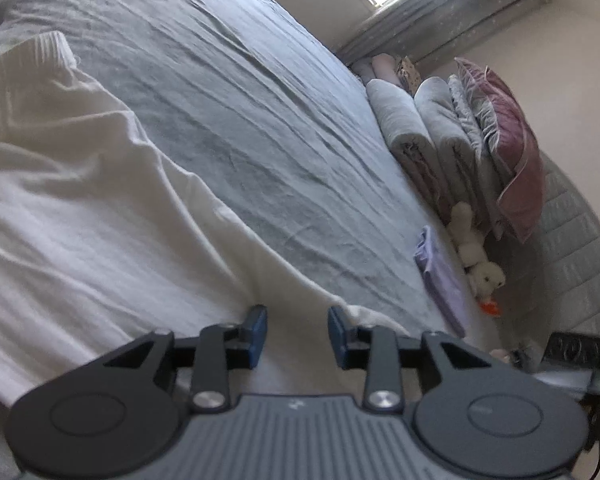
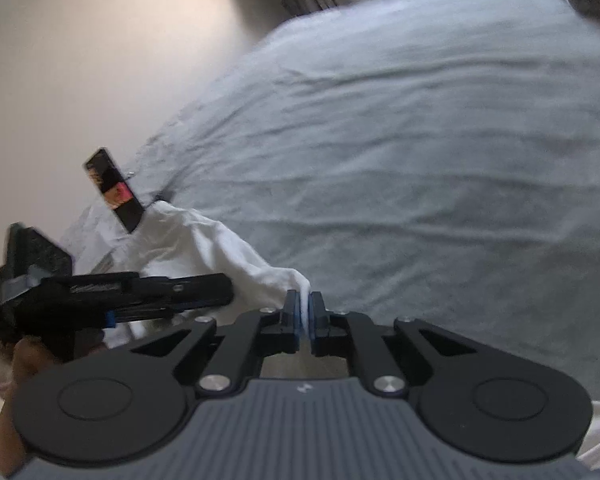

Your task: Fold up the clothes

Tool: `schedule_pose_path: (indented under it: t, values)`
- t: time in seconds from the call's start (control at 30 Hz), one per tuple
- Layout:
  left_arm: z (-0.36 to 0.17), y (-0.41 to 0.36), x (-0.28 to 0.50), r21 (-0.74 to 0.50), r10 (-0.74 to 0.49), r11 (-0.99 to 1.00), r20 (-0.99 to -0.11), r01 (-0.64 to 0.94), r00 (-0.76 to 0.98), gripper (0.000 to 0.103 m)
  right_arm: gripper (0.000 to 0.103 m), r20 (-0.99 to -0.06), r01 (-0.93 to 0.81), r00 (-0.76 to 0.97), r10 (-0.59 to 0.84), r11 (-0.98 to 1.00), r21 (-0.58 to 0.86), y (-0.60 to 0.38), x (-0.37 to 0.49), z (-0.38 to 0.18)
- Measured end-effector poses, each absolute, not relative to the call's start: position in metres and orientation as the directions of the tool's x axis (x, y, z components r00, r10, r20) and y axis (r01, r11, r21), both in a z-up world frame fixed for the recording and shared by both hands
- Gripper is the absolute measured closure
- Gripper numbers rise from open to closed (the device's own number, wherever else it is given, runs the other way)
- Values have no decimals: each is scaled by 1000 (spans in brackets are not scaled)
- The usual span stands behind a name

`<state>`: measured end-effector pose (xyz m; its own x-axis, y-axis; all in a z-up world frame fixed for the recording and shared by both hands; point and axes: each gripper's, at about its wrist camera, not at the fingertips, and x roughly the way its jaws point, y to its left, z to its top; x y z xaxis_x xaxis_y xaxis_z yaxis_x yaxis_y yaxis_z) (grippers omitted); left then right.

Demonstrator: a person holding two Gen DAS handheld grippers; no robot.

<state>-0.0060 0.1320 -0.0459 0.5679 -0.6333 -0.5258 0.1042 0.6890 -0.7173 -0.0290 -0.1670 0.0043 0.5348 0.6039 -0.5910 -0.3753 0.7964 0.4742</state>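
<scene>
While the white garment [image 1: 100,208] lies spread on the grey bed [image 1: 240,100], left gripper [image 1: 297,334] fingers stand apart over its hem; right gripper [image 2: 305,314] fingers clamp a fabric corner; folded bedding [image 1: 440,132] at two o'clock.

White garment [image 1: 80,208], wrinkled, spread across grey bed, ribbed cuff at far end

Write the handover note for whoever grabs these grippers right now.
Right gripper: shut on an edge of the white garment.
Left gripper: open, fingers over the garment, nothing gripped.
Garment lies spread and wrinkled on the grey bed sheet; a folded lilac item sits by the pillows.
Done: one edge pinched. Left: grip with the left, then fold.
</scene>
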Motion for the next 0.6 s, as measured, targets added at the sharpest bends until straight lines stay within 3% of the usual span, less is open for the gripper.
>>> schedule_pose_path:
  t: [0.13,0.3,0.43,0.47,0.5,0.53,0.6]
  values:
    - [-44,138,-8,-758,-648,647,-488,84,585,58,96,-596,-464,478,645,761,452,-153,-44,6]
    - [-43,136,-9,-719,-600,692,-527,60,601,64,94,-668,-545,370,646,733,407,-125,-56,-11]
    - [-44,134,-10,-656,-541,753,-581,43,609,87,85,-669,-538,349,656,725,431,-126,-52,-10]
    - [-44,136,-10,-657,-539,753,-583,39,608,88,81,-658,-522,351,667,722,454,-130,-48,-9]
    - [-45,138,-9,-663,-544,747,-580,36,607,88,69,-641,-495,359,678,721,485,-136,-43,-9]
    - [-45,139,-8,-667,-547,744,-577,36,606,88,62,-627,-467,366,688,718,516,-141,-38,-9]
    - [-45,143,-7,-668,-550,743,-575,41,606,88,62,-600,-406,370,709,704,583,-148,-27,-13]
